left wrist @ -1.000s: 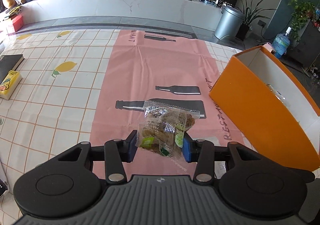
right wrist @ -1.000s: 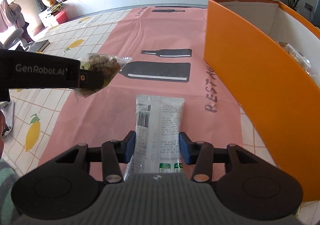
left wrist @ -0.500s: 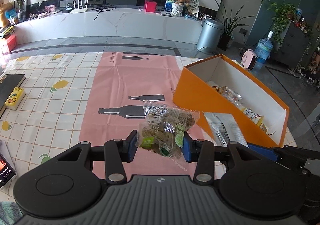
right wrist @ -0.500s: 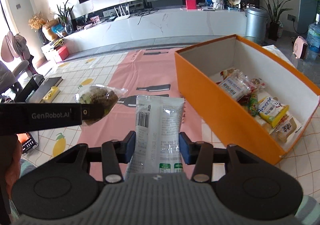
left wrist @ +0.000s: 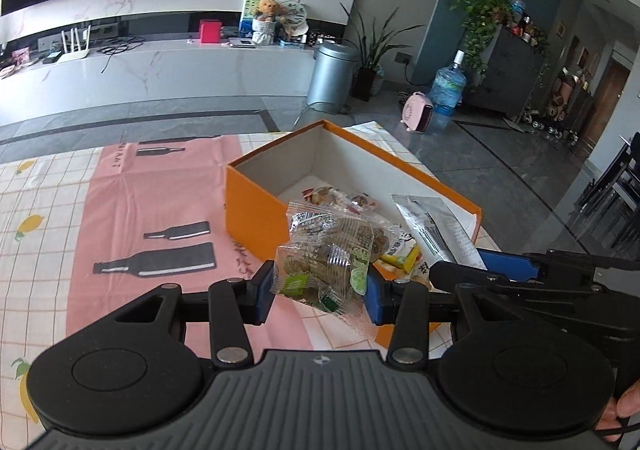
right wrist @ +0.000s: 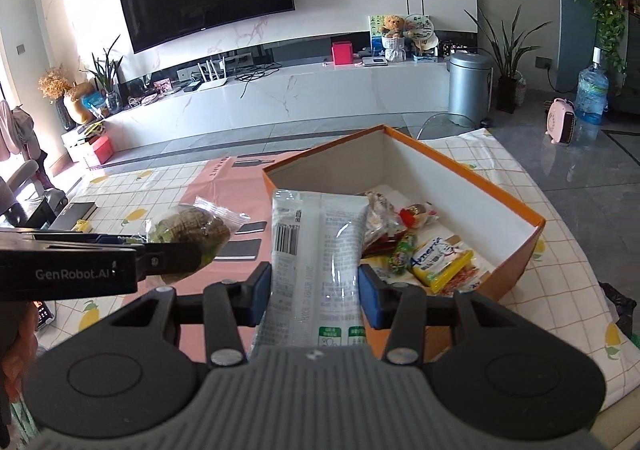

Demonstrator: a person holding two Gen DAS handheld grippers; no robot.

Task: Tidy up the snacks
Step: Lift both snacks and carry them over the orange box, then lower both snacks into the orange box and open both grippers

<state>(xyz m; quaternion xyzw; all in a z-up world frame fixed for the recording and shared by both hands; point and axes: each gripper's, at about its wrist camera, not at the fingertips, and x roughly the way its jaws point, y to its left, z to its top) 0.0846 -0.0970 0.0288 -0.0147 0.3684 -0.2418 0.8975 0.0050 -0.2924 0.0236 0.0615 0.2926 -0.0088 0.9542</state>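
My left gripper (left wrist: 320, 292) is shut on a clear packet of brown biscuits (left wrist: 332, 250), held in the air at the near corner of the orange box (left wrist: 256, 210). My right gripper (right wrist: 314, 294) is shut on a long white snack packet (right wrist: 320, 250), held above the box's near left edge. The orange box (right wrist: 520, 206) is open, white inside, with several wrapped snacks (right wrist: 436, 262) at its near end. The biscuit packet (right wrist: 188, 230) and left gripper show at the left of the right wrist view. The white packet (left wrist: 436, 230) shows at the right of the left wrist view.
The table carries a checked lemon cloth (left wrist: 36, 210) and a pink runner with bottle prints (left wrist: 160, 210). A dark book (right wrist: 74, 212) lies at the table's far left. Beyond the table are a white low cabinet, a metal bin (right wrist: 468, 86) and plants.
Both grippers have risen and moved toward the orange box with their packets still held. The box interior now shows in both views.
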